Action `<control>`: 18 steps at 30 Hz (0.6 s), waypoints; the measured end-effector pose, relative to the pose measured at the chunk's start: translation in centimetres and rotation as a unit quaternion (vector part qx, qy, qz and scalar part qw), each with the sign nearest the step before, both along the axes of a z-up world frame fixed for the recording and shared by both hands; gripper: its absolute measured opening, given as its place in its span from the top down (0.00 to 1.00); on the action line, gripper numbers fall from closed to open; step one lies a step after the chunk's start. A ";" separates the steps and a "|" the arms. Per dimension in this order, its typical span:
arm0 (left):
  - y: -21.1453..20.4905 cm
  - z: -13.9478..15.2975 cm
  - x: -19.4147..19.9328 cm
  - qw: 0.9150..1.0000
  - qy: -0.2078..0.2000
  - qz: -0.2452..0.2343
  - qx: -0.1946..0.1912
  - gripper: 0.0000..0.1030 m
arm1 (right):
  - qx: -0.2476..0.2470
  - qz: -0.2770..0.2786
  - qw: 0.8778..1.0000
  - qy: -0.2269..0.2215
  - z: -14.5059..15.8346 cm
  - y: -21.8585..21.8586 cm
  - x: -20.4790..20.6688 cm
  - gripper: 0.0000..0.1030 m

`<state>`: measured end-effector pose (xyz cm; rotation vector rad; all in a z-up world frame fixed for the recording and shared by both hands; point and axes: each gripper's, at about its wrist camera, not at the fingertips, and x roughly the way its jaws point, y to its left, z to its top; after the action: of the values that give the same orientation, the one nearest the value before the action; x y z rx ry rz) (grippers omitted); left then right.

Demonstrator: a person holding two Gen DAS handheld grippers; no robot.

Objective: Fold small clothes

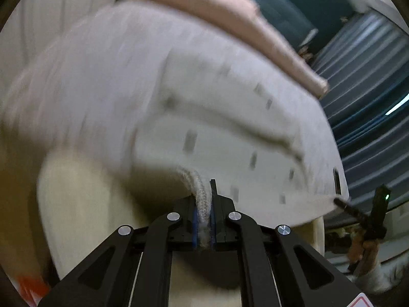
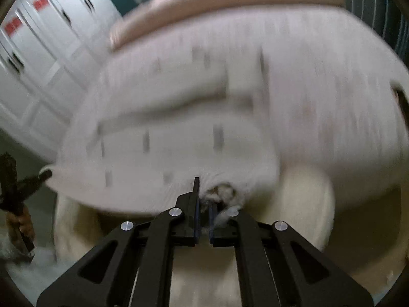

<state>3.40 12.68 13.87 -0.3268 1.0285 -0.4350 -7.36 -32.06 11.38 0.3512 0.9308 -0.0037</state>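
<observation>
A small white garment (image 1: 204,107) with grey dashes, a pale pink striped part and a pink band (image 1: 230,18) hangs lifted in the air, blurred by motion. My left gripper (image 1: 204,204) is shut on its ribbed knit edge (image 1: 202,192). My right gripper (image 2: 203,204) is shut on another edge of the same garment (image 2: 217,117). The right gripper shows in the left wrist view (image 1: 363,215) at the garment's far corner. The left gripper shows in the right wrist view (image 2: 28,181) at the opposite corner.
A cream surface (image 1: 76,217) lies below the garment, also in the right wrist view (image 2: 306,217). White cabinet doors with red labels (image 2: 38,38) stand at the left. Blue striped fabric (image 1: 370,89) fills the right of the left wrist view.
</observation>
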 end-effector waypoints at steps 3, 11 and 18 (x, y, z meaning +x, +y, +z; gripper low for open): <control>-2.9 3.7 8.0 0.996 -0.087 0.003 0.020 0.95 | -0.019 -0.033 0.996 -0.086 3.1 -2.2 8.4 0.96; -5.6 4.4 21.4 0.986 -0.092 0.137 -0.010 0.64 | 0.059 -0.227 0.949 -0.210 4.4 -7.0 16.7 0.43; -3.4 -3.5 15.1 0.991 -0.037 0.120 0.048 0.27 | 0.056 -0.183 0.975 -0.114 -4.9 -5.6 8.9 0.36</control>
<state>18.49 9.30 10.34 -0.3406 0.9212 -0.1786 1.53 -37.71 6.47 0.6121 0.6297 -0.2454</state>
